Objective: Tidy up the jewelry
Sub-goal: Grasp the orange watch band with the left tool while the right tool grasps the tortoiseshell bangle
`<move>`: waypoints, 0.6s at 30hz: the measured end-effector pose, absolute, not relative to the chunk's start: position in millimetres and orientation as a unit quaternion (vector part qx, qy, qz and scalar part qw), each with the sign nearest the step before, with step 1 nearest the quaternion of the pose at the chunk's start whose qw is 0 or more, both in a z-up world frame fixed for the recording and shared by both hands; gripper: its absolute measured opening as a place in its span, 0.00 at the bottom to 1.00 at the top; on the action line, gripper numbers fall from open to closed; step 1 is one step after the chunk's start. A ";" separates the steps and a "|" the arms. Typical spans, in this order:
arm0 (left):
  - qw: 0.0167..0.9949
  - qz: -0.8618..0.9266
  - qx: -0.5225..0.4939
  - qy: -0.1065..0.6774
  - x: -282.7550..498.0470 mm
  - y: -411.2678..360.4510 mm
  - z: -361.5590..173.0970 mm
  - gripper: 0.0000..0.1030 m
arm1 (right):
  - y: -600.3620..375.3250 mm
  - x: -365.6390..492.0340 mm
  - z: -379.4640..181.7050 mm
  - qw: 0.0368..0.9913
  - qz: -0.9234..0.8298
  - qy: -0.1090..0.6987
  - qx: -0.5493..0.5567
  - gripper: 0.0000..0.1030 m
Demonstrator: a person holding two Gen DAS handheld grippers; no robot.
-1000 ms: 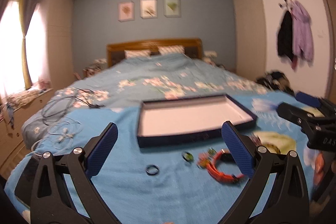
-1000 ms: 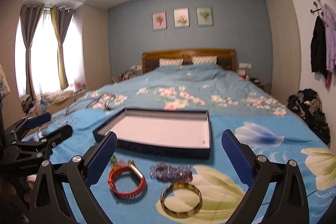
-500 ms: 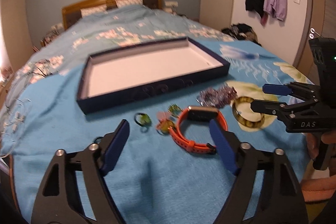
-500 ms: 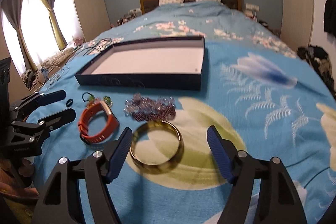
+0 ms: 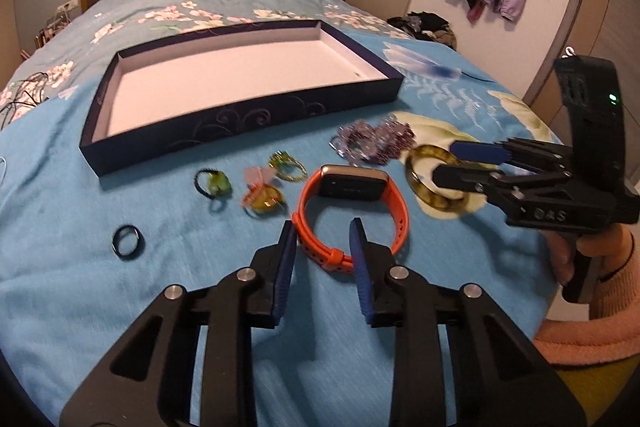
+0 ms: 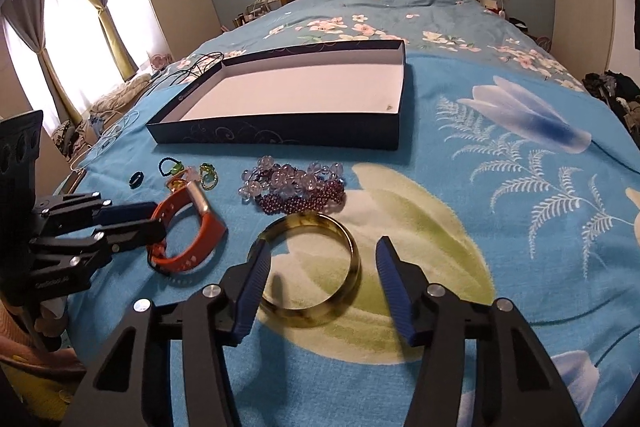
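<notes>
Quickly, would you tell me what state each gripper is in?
Left gripper: open, around the orange watch strap, not gripping.
Right gripper: open, over the bangle.

Supporting surface: bed covered by blue floral bedspread (image 5: 120, 307).

Lying directly on bedspread:
- Shallow dark-blue box (image 5: 240, 119), white inside, toward headboard.
- Black ring (image 5: 127, 236), leftmost in left wrist view.
- Hair tie with green ornament (image 5: 214, 183), beside black ring.
- Pink-and-amber ring (image 5: 262, 193) and green-gold ring (image 5: 286, 165), close together.
- Orange smartwatch (image 5: 352, 211), just right of small rings.
- Purple and clear bead cluster (image 6: 296, 187), near box wall.
- Amber bangle (image 6: 308, 271), just in front of beads.
- Cables (image 6: 192, 67) at window-side edge.
</notes>
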State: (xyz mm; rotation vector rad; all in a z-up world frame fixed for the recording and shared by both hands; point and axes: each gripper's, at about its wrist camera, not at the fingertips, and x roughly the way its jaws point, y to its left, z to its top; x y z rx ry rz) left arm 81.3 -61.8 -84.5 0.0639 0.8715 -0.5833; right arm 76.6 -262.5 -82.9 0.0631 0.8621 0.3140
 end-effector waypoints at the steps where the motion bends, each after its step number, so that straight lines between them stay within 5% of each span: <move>1: 0.863 -0.282 0.030 0.418 78.6 -61.3 -83.5 0.29 | -262.5 76.6 -82.8 0.896 0.153 0.416 0.031 0.51; 6: 0.866 -0.285 0.046 0.409 71.2 -60.8 -74.6 0.42 | -262.9 76.1 -82.9 0.894 0.157 0.418 0.026 0.49; 9: 0.867 -0.284 0.059 0.406 80.8 -63.0 -72.9 0.42 | -263.0 78.4 -82.3 0.894 0.154 0.421 0.020 0.43; 15: 0.856 -0.300 0.091 0.412 97.9 -75.2 -76.2 0.30 | -263.6 83.3 -82.4 0.893 0.149 0.425 0.004 0.30; 18: 0.852 -0.299 0.110 0.417 99.9 -81.5 -80.5 0.20 | -265.5 86.7 -83.0 0.891 0.146 0.429 -0.003 0.08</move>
